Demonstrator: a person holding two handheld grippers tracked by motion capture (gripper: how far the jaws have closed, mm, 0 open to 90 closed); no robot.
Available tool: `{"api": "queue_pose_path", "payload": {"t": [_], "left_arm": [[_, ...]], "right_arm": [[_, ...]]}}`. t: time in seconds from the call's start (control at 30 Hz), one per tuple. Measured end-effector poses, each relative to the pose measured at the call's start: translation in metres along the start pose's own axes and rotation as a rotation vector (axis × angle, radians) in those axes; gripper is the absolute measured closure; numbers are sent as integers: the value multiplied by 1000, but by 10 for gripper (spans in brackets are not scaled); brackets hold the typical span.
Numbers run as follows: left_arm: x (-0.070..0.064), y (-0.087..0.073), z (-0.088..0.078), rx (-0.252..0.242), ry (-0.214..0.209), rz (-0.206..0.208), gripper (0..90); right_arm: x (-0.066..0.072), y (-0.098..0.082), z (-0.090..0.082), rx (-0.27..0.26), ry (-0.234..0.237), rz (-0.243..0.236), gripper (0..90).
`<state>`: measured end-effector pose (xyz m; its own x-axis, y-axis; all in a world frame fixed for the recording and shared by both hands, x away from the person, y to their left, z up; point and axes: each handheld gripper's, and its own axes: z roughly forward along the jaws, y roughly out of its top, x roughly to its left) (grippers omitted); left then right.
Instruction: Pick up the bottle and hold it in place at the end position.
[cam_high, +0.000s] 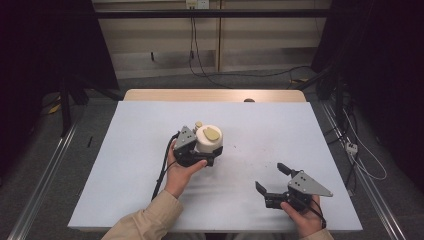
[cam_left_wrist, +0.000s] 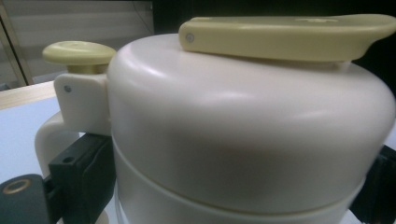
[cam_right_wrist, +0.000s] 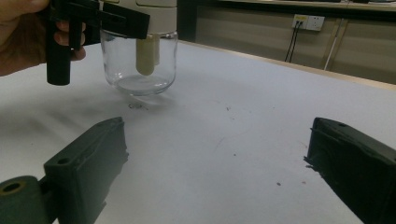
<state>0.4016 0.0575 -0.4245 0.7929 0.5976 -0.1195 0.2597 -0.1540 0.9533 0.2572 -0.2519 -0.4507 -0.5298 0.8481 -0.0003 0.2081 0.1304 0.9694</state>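
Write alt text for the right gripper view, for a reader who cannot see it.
A clear glass jar with a cream top stands on the white table, gripped near its top by the left gripper in a hand. In the foreground the right gripper's two black fingers stand wide apart, holding nothing.

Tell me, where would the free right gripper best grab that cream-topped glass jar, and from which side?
Probably the clear glass body below the cream top, approached level from the jar's right side. The left gripper already clamps the top's wall, while the right gripper is open and empty; the glass is round and exposed.
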Motion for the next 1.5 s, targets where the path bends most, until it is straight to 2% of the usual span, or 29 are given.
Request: {"api": "queue_pose_path", "payload": {"t": [1.23, 1.5], "left_arm": [[8, -5, 15, 9, 15, -17, 64], [9, 1, 18, 2, 16, -3, 64]], "right_arm": [[1, 0, -1, -4, 4, -6, 43], [0, 0, -1, -3, 4, -5, 43]]}}
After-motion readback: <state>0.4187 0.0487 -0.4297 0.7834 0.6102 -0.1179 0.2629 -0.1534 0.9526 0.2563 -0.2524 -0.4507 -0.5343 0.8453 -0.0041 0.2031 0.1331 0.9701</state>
